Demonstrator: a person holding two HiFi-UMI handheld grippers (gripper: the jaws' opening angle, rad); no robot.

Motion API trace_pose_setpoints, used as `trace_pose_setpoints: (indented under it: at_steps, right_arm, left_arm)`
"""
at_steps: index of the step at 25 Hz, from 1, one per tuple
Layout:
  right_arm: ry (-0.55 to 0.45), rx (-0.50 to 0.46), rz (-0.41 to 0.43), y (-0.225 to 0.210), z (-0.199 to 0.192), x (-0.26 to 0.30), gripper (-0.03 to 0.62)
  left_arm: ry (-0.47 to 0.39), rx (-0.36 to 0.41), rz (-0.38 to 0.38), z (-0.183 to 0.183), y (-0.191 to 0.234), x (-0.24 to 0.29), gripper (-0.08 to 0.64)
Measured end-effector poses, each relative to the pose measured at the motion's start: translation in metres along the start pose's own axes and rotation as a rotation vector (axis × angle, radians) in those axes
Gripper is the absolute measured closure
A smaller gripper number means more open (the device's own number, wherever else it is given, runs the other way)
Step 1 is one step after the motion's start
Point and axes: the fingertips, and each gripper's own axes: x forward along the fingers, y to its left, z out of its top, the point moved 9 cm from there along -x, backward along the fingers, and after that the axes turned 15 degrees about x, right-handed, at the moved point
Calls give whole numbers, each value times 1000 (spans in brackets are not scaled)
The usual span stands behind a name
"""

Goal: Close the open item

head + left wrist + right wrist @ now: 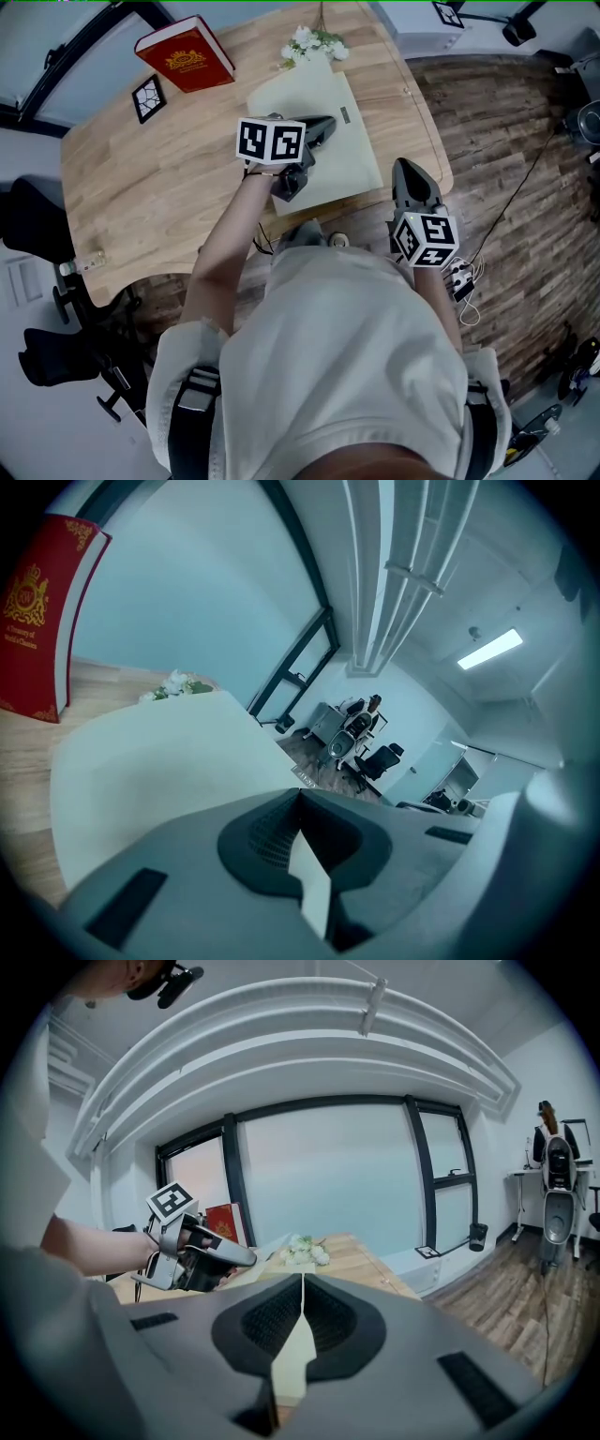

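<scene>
A pale green flat folder-like item (pixel 323 155) lies on the wooden table (pixel 141 187), with a small dark tab near its right edge. My left gripper (pixel 328 122) is shut with nothing between its jaws and rests on top of the item's panel. In the left gripper view the closed tips (pixel 300 794) sit just over the pale surface (pixel 150 780). Whether the panel lies fully flat I cannot tell. My right gripper (pixel 405 167) hovers off the table's near right corner, shut and empty, its tips (pixel 303 1279) pointing toward the item (pixel 267 1251).
A red book (pixel 185 54) stands at the table's far left beside a black-and-white marker card (pixel 148 97). White flowers (pixel 314 42) lie just beyond the item. Office chairs (pixel 37 225) stand to the left. Cables and a power strip (pixel 461 279) lie on the floor at right.
</scene>
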Motion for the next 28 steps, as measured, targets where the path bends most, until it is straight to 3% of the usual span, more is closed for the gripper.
trace_pose_setpoints:
  at_steps: [28]
  right_arm:
    - [-5, 21, -54, -23, 5, -2, 572]
  left_arm:
    - [174, 4, -41, -18, 8, 68, 540]
